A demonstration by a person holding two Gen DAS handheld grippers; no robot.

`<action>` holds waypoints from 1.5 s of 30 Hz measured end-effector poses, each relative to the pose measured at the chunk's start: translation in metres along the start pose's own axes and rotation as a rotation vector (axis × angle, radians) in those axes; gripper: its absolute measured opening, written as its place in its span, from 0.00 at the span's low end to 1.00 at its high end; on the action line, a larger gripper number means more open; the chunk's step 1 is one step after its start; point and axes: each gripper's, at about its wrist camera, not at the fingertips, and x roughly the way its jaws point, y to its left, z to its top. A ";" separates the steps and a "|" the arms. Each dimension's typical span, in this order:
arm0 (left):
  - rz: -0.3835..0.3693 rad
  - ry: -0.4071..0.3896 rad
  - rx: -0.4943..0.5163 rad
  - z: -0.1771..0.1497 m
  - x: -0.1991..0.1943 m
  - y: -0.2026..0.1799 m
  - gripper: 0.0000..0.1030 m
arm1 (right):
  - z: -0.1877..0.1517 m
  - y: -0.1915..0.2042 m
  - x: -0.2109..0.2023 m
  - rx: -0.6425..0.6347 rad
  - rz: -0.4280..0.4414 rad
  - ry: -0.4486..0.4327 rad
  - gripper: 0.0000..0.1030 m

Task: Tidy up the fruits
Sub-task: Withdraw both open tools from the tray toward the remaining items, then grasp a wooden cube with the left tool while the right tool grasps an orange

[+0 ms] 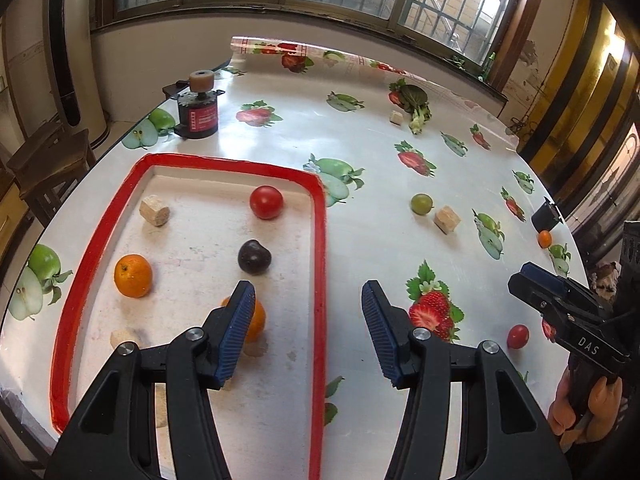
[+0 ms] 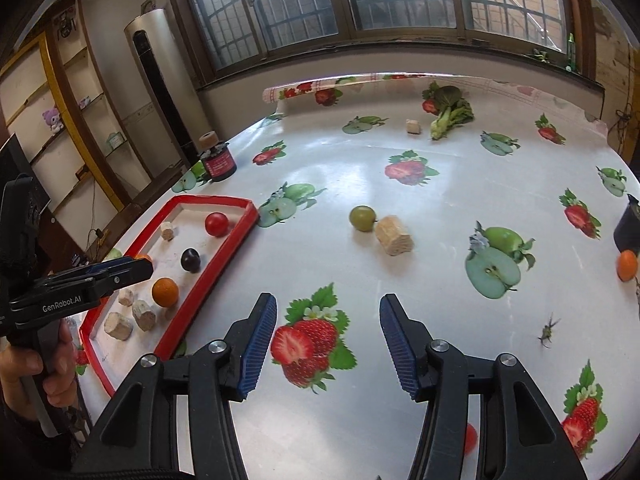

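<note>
A red-rimmed white tray (image 1: 320, 264) holds a red tomato (image 1: 266, 202), a dark plum (image 1: 254, 257), an orange (image 1: 133, 275) and a second orange (image 1: 258, 320) half hidden behind my left finger, plus pale wooden blocks (image 1: 155, 210). My left gripper (image 1: 309, 292) hangs open above the tray's right rim, nothing between its pads. My right gripper (image 2: 329, 304) is open over a printed strawberry. Beyond it lie a green fruit (image 2: 363, 218) and a wooden block (image 2: 394, 236). A small orange (image 2: 627, 265) sits far right. A small tomato (image 1: 518, 336) lies near the right gripper (image 1: 524, 276).
A black jar with a red label (image 1: 199, 120) stands behind the tray. Leafy greens (image 2: 450, 114) and a small block (image 2: 413, 126) lie at the far side. A black cup (image 2: 628, 228) stands at the right table edge. An insect (image 2: 548, 332) sits on the fruit-printed cloth.
</note>
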 end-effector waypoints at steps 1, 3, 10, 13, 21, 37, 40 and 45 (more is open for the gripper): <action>-0.007 0.004 0.006 -0.001 0.001 -0.005 0.52 | -0.002 -0.005 -0.004 0.007 -0.008 -0.004 0.54; -0.015 0.008 0.025 -0.003 0.001 -0.014 0.52 | -0.007 -0.016 -0.012 0.024 -0.023 -0.013 0.54; -0.050 0.018 0.065 -0.006 0.004 -0.043 0.52 | -0.024 -0.060 -0.040 0.097 -0.084 -0.042 0.55; -0.063 0.023 0.085 -0.006 0.008 -0.055 0.52 | -0.032 -0.082 -0.047 0.137 -0.109 -0.042 0.55; -0.075 0.039 0.124 0.003 0.025 -0.080 0.52 | -0.042 -0.126 -0.058 0.199 -0.162 -0.052 0.55; -0.131 0.083 0.180 0.024 0.071 -0.121 0.52 | -0.038 -0.198 -0.053 0.292 -0.261 -0.057 0.55; -0.174 0.092 0.189 0.028 0.082 -0.131 0.52 | -0.036 -0.214 -0.049 0.307 -0.293 -0.047 0.55; -0.200 0.125 0.196 0.036 0.115 -0.152 0.52 | -0.023 -0.246 -0.039 0.327 -0.361 -0.051 0.55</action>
